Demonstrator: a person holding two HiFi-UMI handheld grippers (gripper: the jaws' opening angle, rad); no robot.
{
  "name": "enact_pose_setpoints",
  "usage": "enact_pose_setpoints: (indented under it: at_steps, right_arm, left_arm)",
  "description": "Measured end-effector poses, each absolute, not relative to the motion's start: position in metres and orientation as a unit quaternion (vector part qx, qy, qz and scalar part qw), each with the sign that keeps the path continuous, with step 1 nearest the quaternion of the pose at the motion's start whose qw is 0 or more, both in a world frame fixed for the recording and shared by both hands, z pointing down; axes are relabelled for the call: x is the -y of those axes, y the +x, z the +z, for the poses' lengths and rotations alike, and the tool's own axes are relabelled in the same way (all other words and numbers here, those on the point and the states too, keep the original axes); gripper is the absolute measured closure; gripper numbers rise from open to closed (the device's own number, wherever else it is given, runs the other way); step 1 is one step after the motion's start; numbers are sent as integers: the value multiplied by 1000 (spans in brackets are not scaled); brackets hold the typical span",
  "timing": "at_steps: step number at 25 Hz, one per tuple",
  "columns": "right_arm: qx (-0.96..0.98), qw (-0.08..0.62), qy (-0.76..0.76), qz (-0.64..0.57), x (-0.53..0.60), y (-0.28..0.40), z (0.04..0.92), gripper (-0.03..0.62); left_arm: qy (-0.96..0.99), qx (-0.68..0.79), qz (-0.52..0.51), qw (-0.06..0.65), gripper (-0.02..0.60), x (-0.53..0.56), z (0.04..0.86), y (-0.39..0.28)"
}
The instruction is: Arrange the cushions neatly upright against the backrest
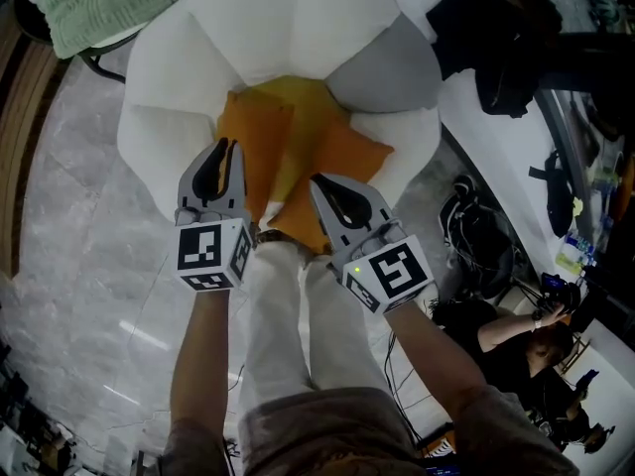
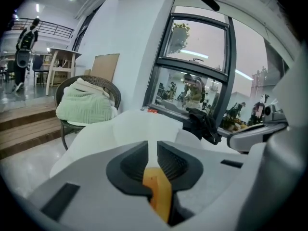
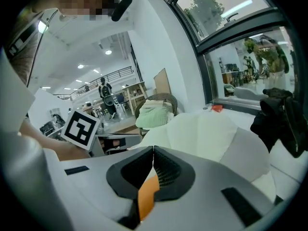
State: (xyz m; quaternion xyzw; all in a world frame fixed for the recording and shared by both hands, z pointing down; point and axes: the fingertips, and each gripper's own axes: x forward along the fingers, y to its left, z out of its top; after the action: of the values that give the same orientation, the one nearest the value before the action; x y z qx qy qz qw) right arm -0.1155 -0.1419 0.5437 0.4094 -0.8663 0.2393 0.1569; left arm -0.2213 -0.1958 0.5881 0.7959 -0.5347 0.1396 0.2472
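Observation:
A white petal-shaped armchair (image 1: 288,18) holds two orange cushions and a yellow cushion (image 1: 296,95) lying flat on its seat. My left gripper (image 1: 226,149) rests at the near edge of the left orange cushion (image 1: 260,142). In the left gripper view its jaws (image 2: 157,150) stand a narrow slit apart, with a fold of orange fabric (image 2: 159,191) in the gap behind the tips. My right gripper (image 1: 319,181) sits on the right orange cushion (image 1: 347,157). Its tips (image 3: 153,155) meet, and orange fabric (image 3: 147,196) is pinched between them.
A wicker chair with a green blanket (image 1: 99,8) stands at the far left. Black bags (image 1: 496,48) lie on the white ledge at the right. A person (image 1: 516,335) sits on the floor at lower right among cables. My legs (image 1: 288,305) stand close against the seat's front.

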Motion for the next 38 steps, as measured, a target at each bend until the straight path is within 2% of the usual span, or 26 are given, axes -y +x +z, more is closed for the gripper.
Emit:
enact_pose_setpoints:
  at_steps: [5, 14, 24, 34, 38]
  right_arm:
    - [863, 163, 407, 253, 142, -116, 558, 574]
    - [855, 174, 411, 263, 156, -113, 577, 574]
    - [842, 186, 420, 283, 155, -112, 604, 574]
    - [833, 187, 432, 290, 162, -113, 611, 574]
    - [830, 186, 437, 292, 162, -112, 612, 574]
  left_arm:
    - [783, 532, 169, 275, 472, 213, 644, -222]
    - [755, 497, 297, 308, 415, 208, 767, -219]
    - [712, 461, 381, 367, 394, 188, 863, -222]
    - [712, 450, 383, 380, 396, 187, 870, -221]
    - [706, 439, 387, 398, 425, 188, 871, -220]
